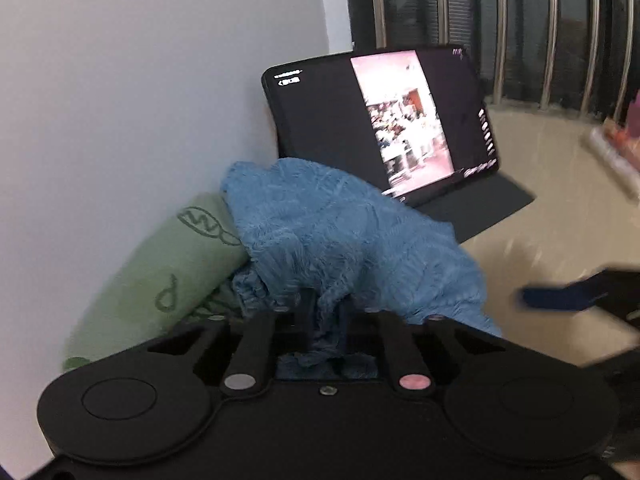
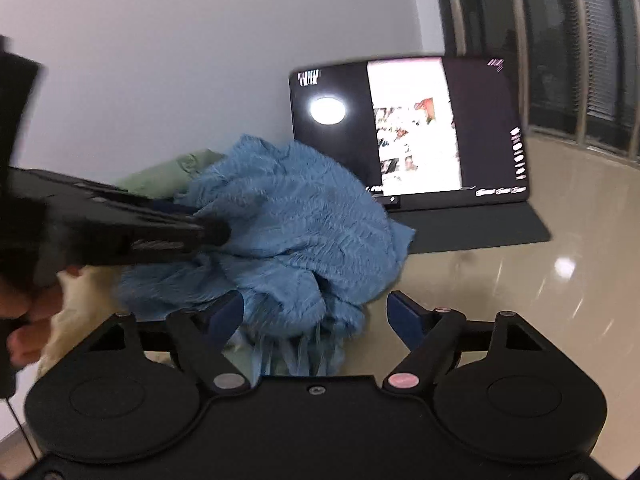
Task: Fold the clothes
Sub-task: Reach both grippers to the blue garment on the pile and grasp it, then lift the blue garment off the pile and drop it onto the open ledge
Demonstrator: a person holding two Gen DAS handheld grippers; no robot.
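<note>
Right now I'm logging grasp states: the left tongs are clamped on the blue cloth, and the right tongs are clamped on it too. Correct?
Not quite. The left tongs are shut on the blue cloth, but the right tongs are open, fingers spread on either side of the cloth's lower edge without pinching it. The right wrist view shows this.

Crumpled cloth (image 2: 288, 232) heaped on table (image 2: 540, 280), before wall (image 2: 180, 60). Second cloth (image 1: 168, 264) behind and left of it, leaning on wall, partly covered. Tablet (image 2: 408, 136) propped upright behind and right of heap, on folded cover (image 2: 480, 228). Window bars (image 2: 560, 40) right of tablet, further back. Left gripper (image 2: 216, 232) reaching into heap from left; right gripper (image 2: 316, 316) before heap, straddling its near edge.
</note>
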